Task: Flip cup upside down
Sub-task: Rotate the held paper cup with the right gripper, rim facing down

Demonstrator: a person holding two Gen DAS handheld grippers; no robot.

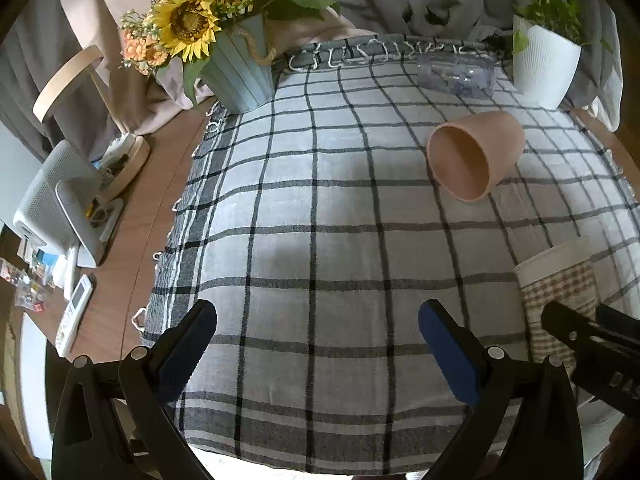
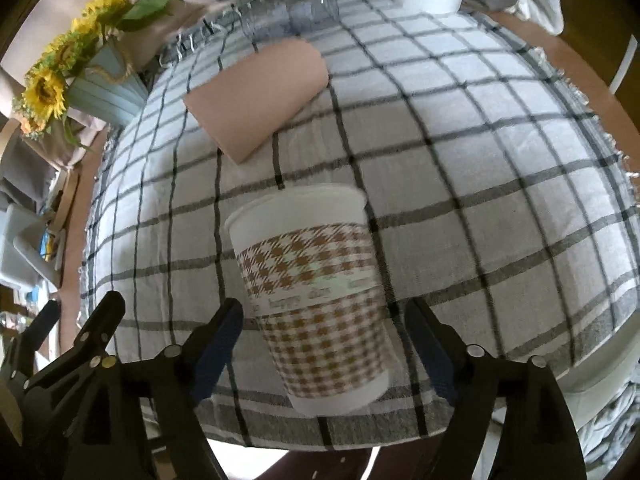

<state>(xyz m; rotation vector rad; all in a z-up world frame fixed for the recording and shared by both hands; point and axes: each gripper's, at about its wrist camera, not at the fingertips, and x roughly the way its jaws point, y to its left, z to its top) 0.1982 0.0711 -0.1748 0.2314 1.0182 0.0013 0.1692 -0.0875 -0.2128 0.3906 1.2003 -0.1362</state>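
Note:
A white paper cup [image 2: 312,300] with a brown houndstooth band stands upright on the checked cloth, near the front edge. My right gripper [image 2: 324,328] is open, its jaws either side of the cup with gaps on both sides. The cup also shows in the left wrist view [image 1: 560,292] at the right, with the right gripper's finger in front of it. My left gripper [image 1: 318,332] is open and empty over the cloth, left of the cup.
A terracotta pot [image 1: 472,152] lies on its side mid-cloth. A clear plastic container [image 1: 456,74] lies behind it. A sunflower pot [image 1: 236,72] stands back left, a white plant pot [image 1: 544,68] back right. A remote [image 1: 74,314] and clutter lie on the wooden table at left.

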